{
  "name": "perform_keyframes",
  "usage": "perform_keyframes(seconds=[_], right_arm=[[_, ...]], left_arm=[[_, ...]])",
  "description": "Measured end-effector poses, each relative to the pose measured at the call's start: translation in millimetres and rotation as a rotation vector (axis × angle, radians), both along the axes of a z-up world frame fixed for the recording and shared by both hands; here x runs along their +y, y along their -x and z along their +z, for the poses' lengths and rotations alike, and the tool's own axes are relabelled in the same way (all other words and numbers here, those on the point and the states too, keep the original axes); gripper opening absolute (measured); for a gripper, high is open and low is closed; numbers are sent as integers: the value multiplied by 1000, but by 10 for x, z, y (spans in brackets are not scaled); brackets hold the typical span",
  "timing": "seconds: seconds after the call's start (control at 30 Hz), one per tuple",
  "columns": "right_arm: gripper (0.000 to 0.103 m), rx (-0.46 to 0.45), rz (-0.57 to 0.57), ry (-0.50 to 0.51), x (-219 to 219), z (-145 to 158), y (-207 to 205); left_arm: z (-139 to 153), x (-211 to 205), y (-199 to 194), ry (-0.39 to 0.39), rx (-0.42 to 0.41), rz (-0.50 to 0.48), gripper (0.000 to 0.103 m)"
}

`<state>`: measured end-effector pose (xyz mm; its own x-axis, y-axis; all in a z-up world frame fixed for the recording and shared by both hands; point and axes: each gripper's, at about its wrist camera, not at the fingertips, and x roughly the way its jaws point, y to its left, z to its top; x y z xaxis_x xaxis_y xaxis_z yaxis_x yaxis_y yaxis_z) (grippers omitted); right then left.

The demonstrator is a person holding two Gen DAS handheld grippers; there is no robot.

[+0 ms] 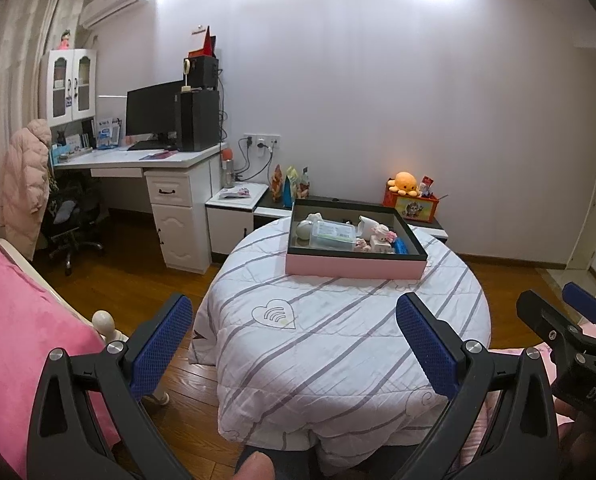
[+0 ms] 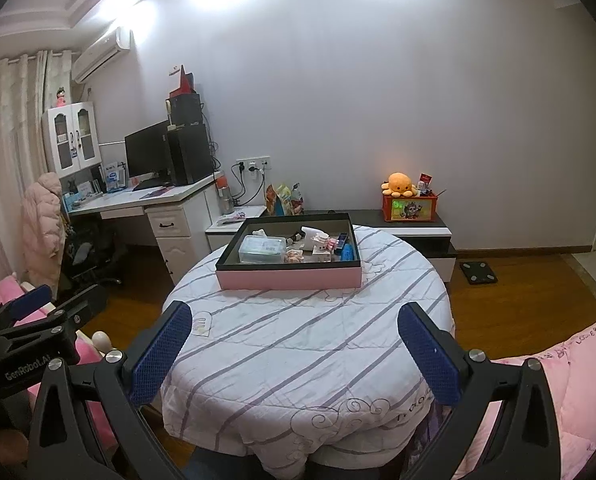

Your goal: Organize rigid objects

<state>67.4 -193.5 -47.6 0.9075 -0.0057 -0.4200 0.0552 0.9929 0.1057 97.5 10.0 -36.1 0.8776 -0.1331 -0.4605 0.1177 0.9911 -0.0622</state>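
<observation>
Two grippers hang near the front edge of a round table [image 1: 338, 340] draped in a white quilt with grey stripes. The left gripper [image 1: 293, 344] has its blue-padded fingers [image 1: 161, 344] spread wide apart with nothing between them, and the right gripper [image 2: 293, 352] is spread wide and empty in the same way. Each shows at the edge of the other's view, so they are side by side.

On the far side of the table sits a shallow tray [image 1: 354, 266] with a pink outer wall and a dark inner rim, well apart from both grippers. Inside the tray lie the rigid objects: a clear plastic box [image 2: 262, 249] toward its left side, a white rounded thing [image 1: 305, 229] behind the box, a small pink-and-white figurine [image 1: 382, 234] to the right of the box, and a blue item [image 2: 348, 252] against the tray's right wall. Other small pieces lie among them, too small to tell.

Behind the tray, against the wall, stands a low cabinet [image 2: 418, 226] carrying an orange plush octopus [image 2: 398, 184] on a red box [image 2: 410, 208]. Left of the tray stands a white desk [image 1: 137, 160] with a monitor [image 1: 151, 110].
</observation>
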Motion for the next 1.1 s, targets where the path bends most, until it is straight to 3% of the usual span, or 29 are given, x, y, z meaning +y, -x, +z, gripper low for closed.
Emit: perform_keyframes(seconds=[0.53, 1.1], right_arm=[[103, 19, -3, 10, 21, -22, -93], [103, 31, 0, 18, 75, -33, -147]], left_arm=[[-2, 66, -32, 36, 10, -11, 103], [0, 53, -97, -22, 4, 32, 103]])
